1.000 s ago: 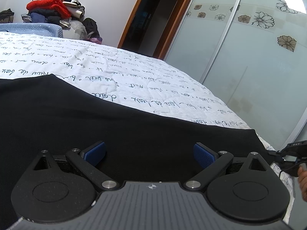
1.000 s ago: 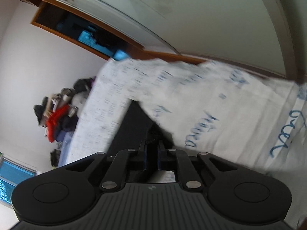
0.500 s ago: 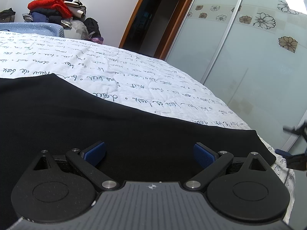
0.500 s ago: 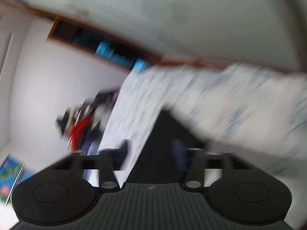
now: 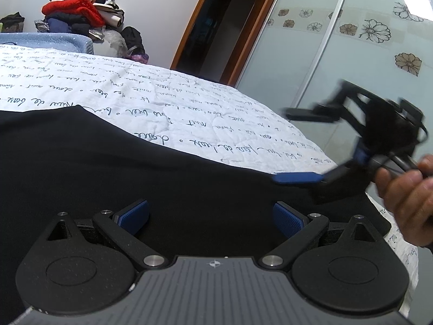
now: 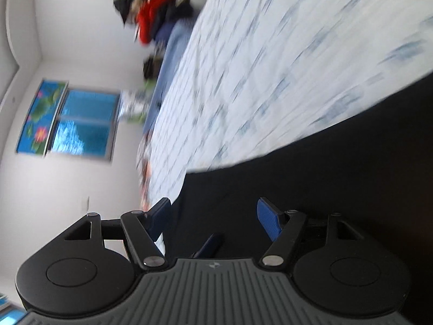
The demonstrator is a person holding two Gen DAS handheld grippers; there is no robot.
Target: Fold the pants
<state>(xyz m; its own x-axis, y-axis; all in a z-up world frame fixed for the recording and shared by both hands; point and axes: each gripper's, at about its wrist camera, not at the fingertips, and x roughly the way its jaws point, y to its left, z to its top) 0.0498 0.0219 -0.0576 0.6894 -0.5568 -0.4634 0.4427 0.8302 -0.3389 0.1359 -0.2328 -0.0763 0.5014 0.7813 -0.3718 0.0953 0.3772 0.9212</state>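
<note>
Lying flat on the bed [image 5: 205, 100], the black pants [image 5: 135, 178] are held by neither tool, since the left gripper [image 5: 211, 216] and the right gripper [image 6: 213, 216] are both spread wide, so only one layer could be pinched near the hem.

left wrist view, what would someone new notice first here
The large black fabric pants fill the foreground, spread over a white quilted bedspread with handwritten script. At the right edge, the right tool hangs open above the pants' end. Far back left, a heap of clothes topped by a red knit stands out.
</note>
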